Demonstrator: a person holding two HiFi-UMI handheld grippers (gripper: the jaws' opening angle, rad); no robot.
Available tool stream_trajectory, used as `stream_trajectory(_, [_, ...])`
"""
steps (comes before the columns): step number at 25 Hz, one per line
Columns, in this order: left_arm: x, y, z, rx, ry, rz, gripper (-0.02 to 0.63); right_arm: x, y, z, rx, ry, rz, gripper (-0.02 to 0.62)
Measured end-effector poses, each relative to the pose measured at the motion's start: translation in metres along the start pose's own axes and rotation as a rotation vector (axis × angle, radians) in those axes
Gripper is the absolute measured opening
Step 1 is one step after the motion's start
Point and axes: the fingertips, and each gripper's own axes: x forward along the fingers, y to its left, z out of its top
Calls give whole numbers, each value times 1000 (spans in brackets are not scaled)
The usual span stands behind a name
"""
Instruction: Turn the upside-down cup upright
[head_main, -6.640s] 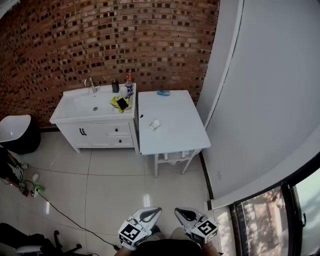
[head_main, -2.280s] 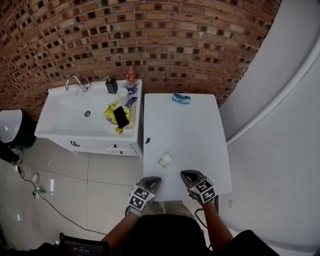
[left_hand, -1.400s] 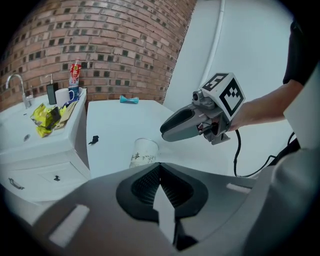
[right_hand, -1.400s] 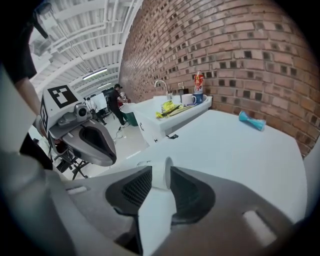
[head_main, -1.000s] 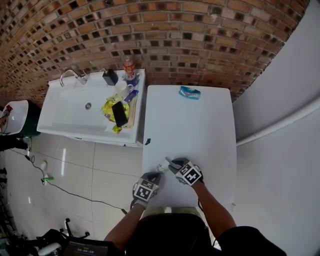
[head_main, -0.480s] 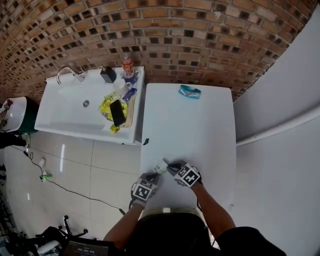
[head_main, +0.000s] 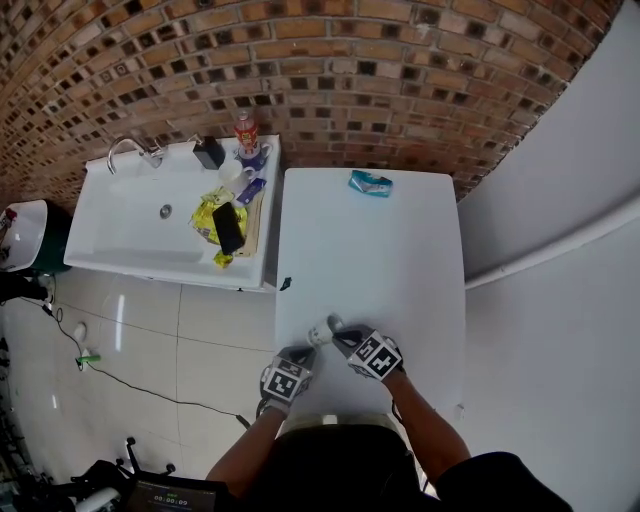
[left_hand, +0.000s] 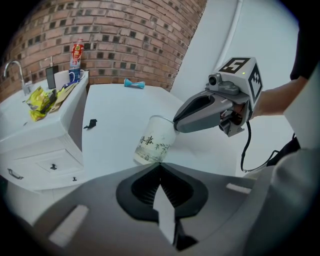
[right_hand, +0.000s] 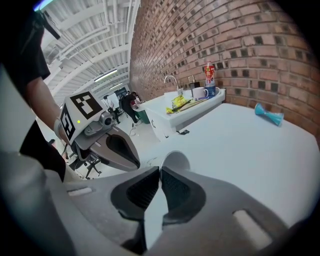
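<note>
While the cup (left_hand: 155, 140) was tilted at the counter's (head_main: 400, 250) near end, mouth up toward the right tool (right_hand: 159, 170), its rim was pinched by jaws that had just been closing. The left tool (left_hand: 160, 166) was seen shut and empty, just beside the base, fwiw.

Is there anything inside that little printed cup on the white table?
Looking into the cup from the right gripper view, only pale inner wall shows, nothing else. The right gripper's jaws have just been closing on its rim and cover the deeper part.
</note>
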Motion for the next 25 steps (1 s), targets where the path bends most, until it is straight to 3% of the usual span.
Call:
stream_trajectory(9, [15, -31, 14, 74, -8, -65, 15, -38, 3, -13, -101, 33, -133, 6])
stream_trajectory(17, [11, -56, 18, 117, -21, -110, 15, -55, 1, -56, -390, 226, -301, 6])
stream_trajectory(25, [3, -64, 14, 136, -26, -124, 15, -48, 11, -71, -514, 299, -337, 6])
